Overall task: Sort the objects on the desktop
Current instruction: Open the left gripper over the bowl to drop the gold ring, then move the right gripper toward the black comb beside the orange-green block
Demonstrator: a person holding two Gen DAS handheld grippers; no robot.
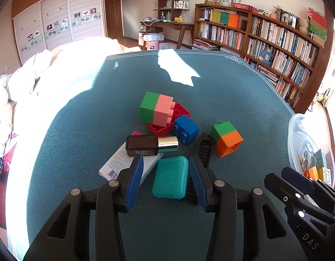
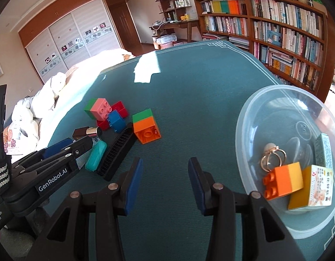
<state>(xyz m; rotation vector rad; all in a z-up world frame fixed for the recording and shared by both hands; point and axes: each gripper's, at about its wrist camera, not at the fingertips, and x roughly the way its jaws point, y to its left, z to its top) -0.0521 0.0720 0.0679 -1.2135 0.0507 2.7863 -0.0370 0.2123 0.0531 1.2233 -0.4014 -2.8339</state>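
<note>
The left gripper [image 1: 166,167] hung with jaws apart above the teal case [image 1: 170,177], a black comb [image 1: 204,150] crowding its side. The right gripper [image 2: 165,169] gaped empty beside the clear bowl [image 2: 276,100].

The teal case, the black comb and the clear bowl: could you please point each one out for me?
teal case [image 1: 170,177], left wrist view, middle of its lid.
black comb [image 2: 117,154], right wrist view, middle of its teeth.
clear bowl [image 2: 250,117], right wrist view, left wall.
</note>
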